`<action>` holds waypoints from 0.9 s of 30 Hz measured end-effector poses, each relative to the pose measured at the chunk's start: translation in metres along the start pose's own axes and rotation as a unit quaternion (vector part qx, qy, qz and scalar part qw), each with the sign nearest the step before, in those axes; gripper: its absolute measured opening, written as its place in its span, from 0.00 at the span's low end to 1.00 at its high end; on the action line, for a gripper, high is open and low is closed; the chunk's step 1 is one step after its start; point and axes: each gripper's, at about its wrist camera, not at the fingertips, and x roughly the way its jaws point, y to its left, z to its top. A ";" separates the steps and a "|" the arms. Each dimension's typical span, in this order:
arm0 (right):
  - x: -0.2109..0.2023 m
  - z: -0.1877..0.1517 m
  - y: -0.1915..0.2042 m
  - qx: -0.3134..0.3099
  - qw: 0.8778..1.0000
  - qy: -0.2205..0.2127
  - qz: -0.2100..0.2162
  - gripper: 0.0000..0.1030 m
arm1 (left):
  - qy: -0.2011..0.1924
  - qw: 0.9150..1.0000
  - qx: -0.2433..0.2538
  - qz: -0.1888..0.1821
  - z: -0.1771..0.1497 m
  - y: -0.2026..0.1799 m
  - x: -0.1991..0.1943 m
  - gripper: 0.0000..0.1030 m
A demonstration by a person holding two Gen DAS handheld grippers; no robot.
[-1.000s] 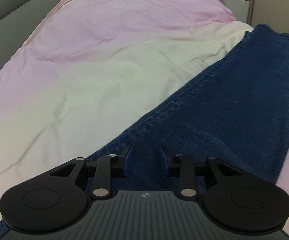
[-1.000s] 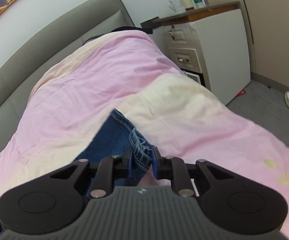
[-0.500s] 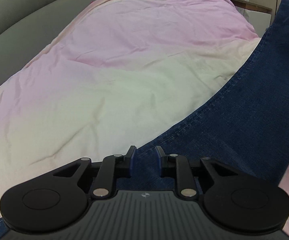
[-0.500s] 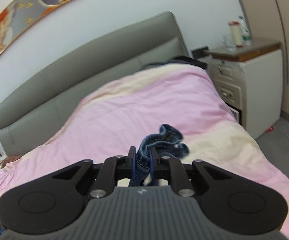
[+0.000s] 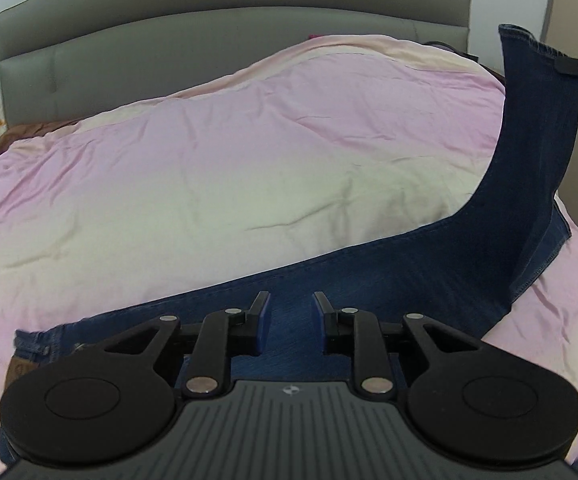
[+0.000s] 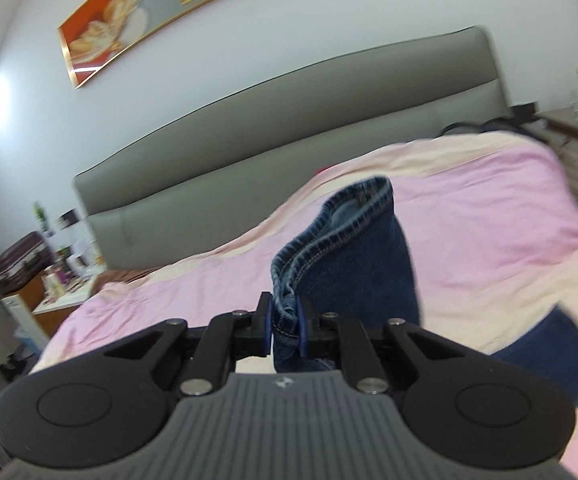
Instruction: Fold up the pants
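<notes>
Denim that lay flat a second ago is now half in the air. The right gripper (image 6: 285,324) is clamped on the doubled hem (image 6: 353,216) of the jeans (image 5: 369,280); its jaws drew tighter on that cloth within the last second. The leg end has gone from resting low on the pink duvet (image 5: 209,160) to standing up in the middle of the right wrist view, against the grey headboard (image 5: 209,12). In the left wrist view the same leg end rises as a tall dark strip at the upper right of the frame, pinched at its top edge, while the rest of the jeans runs in a band from the right edge down to the lower left, where the waistband (image 5: 33,340) lies on the duvet.

The left gripper (image 5: 291,320) has its jaws apart. They narrowed and have just been opening again slightly, and flat denim shows through the gap between the pads, with no fold or bunch pinched there. As far as the view shows, it hovers over the mid-length of the jeans and holds nothing.

For the task this reads as the start of the lengthwise fold – the leg ends are lifted and look ready to be carried over toward the waistband. With only one gripper holding, the free corner of the hem may sag or twist as it travels, so the fold may land askew.
</notes>
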 end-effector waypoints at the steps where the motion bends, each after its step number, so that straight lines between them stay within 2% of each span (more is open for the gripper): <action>1: 0.010 -0.008 0.018 -0.001 1.000 0.007 0.013 0.07 | 0.002 1.000 -0.016 0.002 -0.005 0.016 -0.005 0.28; 6: 0.060 -0.060 0.100 0.009 0.995 0.060 0.074 0.07 | 0.011 0.995 -0.100 -0.018 -0.037 0.084 -0.013 0.28; 9: 0.097 -0.110 0.143 0.011 0.988 0.109 0.107 0.07 | 0.022 0.989 -0.146 -0.026 -0.059 0.116 -0.007 0.28; 11: 0.118 -0.148 0.166 0.004 0.982 0.148 0.117 0.07 | 0.032 0.983 -0.175 -0.043 -0.076 0.136 -0.006 0.28; 15: 0.146 -0.232 0.192 -0.031 0.963 0.243 0.116 0.07 | 0.042 0.970 -0.222 -0.089 -0.096 0.154 0.004 0.28; 18: 0.154 -0.283 0.190 -0.064 0.946 0.296 0.115 0.08 | 0.049 0.959 -0.250 -0.123 -0.108 0.153 0.017 0.31; 20: 0.158 -0.300 0.188 -0.079 0.939 0.315 0.112 0.09 | 0.058 0.950 -0.267 -0.150 -0.110 0.150 0.031 0.39; 23: 0.160 -0.315 0.181 -0.079 0.933 0.330 0.119 0.17 | 0.070 0.939 -0.282 -0.181 -0.109 0.137 0.050 0.51; 25: 0.161 -0.312 0.177 -0.074 0.932 0.332 0.128 0.21 | 0.084 0.933 -0.293 -0.190 -0.108 0.129 0.066 0.52; 27: 0.158 -0.306 0.175 -0.081 0.931 0.331 0.133 0.32 | 0.093 0.929 -0.303 -0.192 -0.107 0.123 0.079 0.52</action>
